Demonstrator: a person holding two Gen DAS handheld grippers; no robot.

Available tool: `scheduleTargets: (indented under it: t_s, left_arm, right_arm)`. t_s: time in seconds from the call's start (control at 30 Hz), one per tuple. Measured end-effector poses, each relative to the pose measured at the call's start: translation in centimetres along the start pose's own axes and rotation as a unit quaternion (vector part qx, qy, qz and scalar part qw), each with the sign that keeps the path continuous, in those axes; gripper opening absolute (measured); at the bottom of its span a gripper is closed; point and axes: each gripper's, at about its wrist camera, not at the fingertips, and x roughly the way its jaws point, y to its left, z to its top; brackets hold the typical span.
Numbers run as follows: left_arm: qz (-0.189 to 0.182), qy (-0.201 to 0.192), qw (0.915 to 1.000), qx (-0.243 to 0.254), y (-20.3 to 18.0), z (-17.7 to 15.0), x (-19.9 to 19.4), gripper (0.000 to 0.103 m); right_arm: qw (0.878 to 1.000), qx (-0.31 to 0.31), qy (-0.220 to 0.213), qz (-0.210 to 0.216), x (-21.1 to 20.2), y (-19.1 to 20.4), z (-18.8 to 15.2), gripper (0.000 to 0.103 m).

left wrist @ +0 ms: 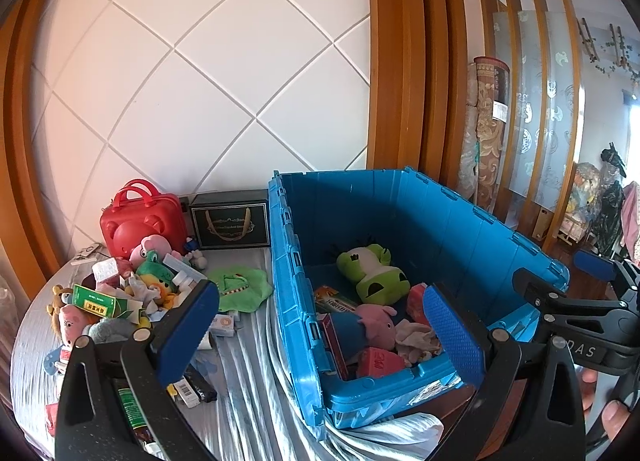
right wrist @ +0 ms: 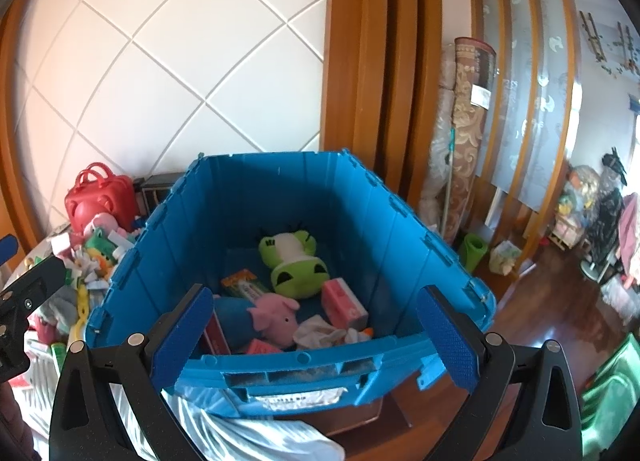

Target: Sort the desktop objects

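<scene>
Now both my left claw (left wrist: 320, 325) and right claw (right wrist: 316, 333) gape wide, empty. Lower left, the pile's green frog plush (left wrist: 154, 267) looks soft, light (squashy): I'd pinch its body for the blue crate (left wrist: 288, 245).

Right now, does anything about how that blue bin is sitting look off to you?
Yes. The blue bin looks precariously placed: its near end juts past the table edge, with crumpled grey cloth bunched beneath it and wood floor visible below. Inside, the green plush lies upside down. Both grippers are open and empty.
</scene>
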Motion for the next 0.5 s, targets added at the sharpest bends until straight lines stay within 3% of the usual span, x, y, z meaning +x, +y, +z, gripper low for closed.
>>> scheduleTargets:
  t_s: [0.5]
  left_arm:
    - [0.012,0.004,0.9999,0.001,-0.08,-0.12,0.68,0.103]
  right_arm:
    - [1.0,-0.003,0.002,0.004,0.98,-0.46,-0.18,0.103]
